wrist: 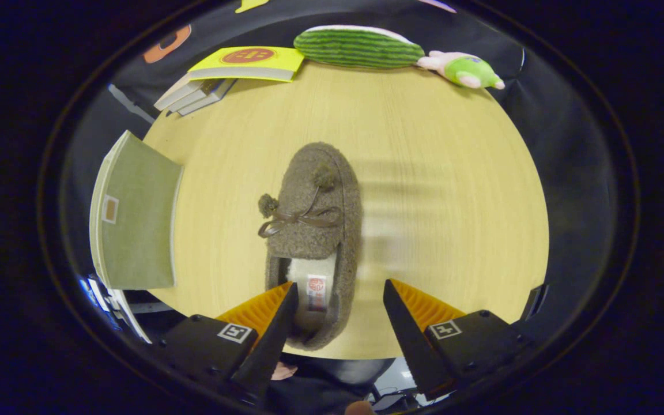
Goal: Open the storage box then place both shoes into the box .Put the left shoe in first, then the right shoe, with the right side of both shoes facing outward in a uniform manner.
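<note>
One brown fuzzy shoe (pixel 313 242) lies on the table (pixel 441 173), its heel between the open, empty fingers of the gripper (pixel 340 308). At nine o'clock stands the green storage box (pixel 136 219); whether it is open I cannot tell. Seemingly this shoe remains to be placed.

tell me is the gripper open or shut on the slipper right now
Open. The gripper has its fingers spread: the left finger sits over the heel opening of the brown slipper, while the right finger stands clear of it over the table.
</note>
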`<state>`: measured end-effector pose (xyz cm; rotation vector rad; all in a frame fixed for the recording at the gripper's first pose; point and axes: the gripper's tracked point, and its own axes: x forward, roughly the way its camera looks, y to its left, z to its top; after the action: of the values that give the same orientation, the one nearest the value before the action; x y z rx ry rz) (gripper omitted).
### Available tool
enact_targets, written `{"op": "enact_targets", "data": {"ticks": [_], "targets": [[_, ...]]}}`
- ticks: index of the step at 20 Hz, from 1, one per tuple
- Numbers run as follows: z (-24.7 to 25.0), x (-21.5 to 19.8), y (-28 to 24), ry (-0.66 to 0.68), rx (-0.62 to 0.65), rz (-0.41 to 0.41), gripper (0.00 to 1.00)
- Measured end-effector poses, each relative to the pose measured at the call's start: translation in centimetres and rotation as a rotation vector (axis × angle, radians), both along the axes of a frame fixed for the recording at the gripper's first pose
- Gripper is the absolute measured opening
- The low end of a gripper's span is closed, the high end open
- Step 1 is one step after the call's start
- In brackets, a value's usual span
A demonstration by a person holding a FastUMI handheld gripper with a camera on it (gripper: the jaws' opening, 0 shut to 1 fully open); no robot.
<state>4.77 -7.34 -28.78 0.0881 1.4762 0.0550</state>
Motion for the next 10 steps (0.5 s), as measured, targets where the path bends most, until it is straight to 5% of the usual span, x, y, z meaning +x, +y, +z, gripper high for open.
{"op": "enact_targets", "data": {"ticks": [7, 9, 10], "targets": [[-1.4, 0.2, -0.3, 0.014, 0.021, -0.123, 0.23], [-1.0, 0.0, 0.4, 0.016, 0.064, -0.195, 0.07], [-0.5, -0.1, 0.7, 0.014, 0.081, -0.220, 0.07]]}}
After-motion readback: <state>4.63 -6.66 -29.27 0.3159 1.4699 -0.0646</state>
